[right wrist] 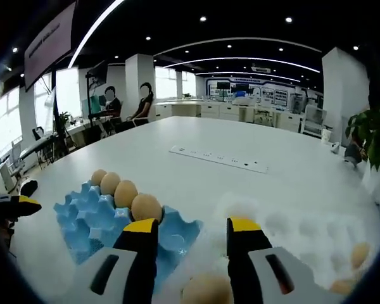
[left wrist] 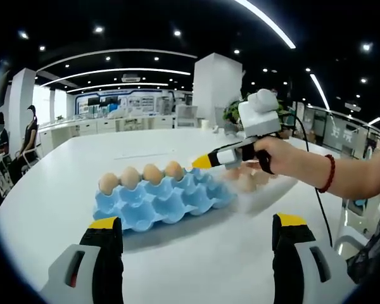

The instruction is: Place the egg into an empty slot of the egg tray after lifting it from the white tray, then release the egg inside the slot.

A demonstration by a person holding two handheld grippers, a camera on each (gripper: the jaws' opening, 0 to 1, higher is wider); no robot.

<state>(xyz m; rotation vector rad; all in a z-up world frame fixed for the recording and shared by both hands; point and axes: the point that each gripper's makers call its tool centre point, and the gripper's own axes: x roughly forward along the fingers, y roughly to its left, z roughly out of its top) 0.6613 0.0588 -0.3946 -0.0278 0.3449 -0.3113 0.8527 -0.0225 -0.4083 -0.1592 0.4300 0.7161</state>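
The blue egg tray point(left wrist: 158, 201) lies mid-table with a row of eggs point(left wrist: 142, 175) along its far side. Beyond its right end a hand holds my right gripper point(left wrist: 202, 162) over the blurred white tray point(left wrist: 266, 187). In the right gripper view, the right gripper point(right wrist: 192, 228) stands open with nothing between its tips, over the seam between the egg tray point(right wrist: 85, 221) and the white tray point(right wrist: 297, 237). One egg point(right wrist: 206, 288) lies low between the jaw bases. My left gripper point(left wrist: 196, 225) is open in front of the egg tray, and its yellow tip point(right wrist: 16, 206) shows at the left edge.
More eggs point(right wrist: 358, 254) sit at the white tray's far right. A white power strip point(right wrist: 218, 158) lies further out on the large white table point(left wrist: 82, 158). People sit at desks beyond the table point(right wrist: 126, 107). A potted plant point(right wrist: 370, 136) stands at the right.
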